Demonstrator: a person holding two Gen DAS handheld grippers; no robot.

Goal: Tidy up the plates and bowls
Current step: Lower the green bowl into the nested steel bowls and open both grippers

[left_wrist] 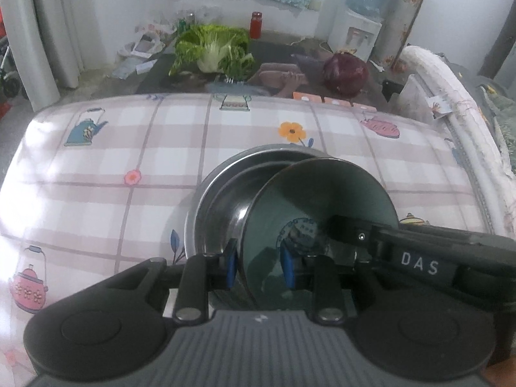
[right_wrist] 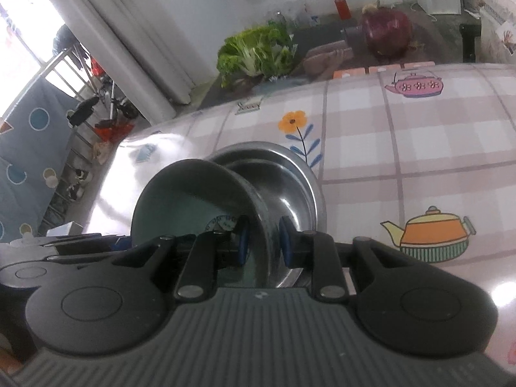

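Both views centre on a dark green glazed bowl (left_wrist: 319, 213) held on edge above two nested steel dishes. In the left wrist view the left gripper (left_wrist: 261, 267) has its blue pads (left_wrist: 231, 266) closed narrowly on the bowl's rim at the lower middle of the frame, one pad on each side of the wall. The bowl's inside faces the right of the frame, with a blue printed ring at its bottom. From the right edge the right gripper (left_wrist: 335, 225), marked "DAS", reaches in and touches the same bowl.

In the right wrist view the right gripper (right_wrist: 262, 242) clamps the bowl (right_wrist: 190, 193) as well, its blue pads (right_wrist: 285, 242) pressed on either side of the wall just below centre. Here the bowl opens toward the left of the frame.

Behind the bowl, at mid-frame, a steel plate (left_wrist: 232, 200) lies inside a larger steel basin (left_wrist: 193, 222); in the right wrist view the basin (right_wrist: 303, 180) shows just right of the bowl. Whether the bowl touches the steel dishes cannot be told.

The dishes rest on a table under a pink checked tablecloth (left_wrist: 129, 161) printed with teapots and flowers. Beyond the table, in the upper part of the frame, a leafy green cabbage (left_wrist: 213, 48), a red cabbage (left_wrist: 346, 72) and a red jar (left_wrist: 255, 25) stand on a dark surface. A water dispenser (left_wrist: 358, 22) stands at the upper right and a pale curtain (left_wrist: 48, 32) hangs at the upper left.
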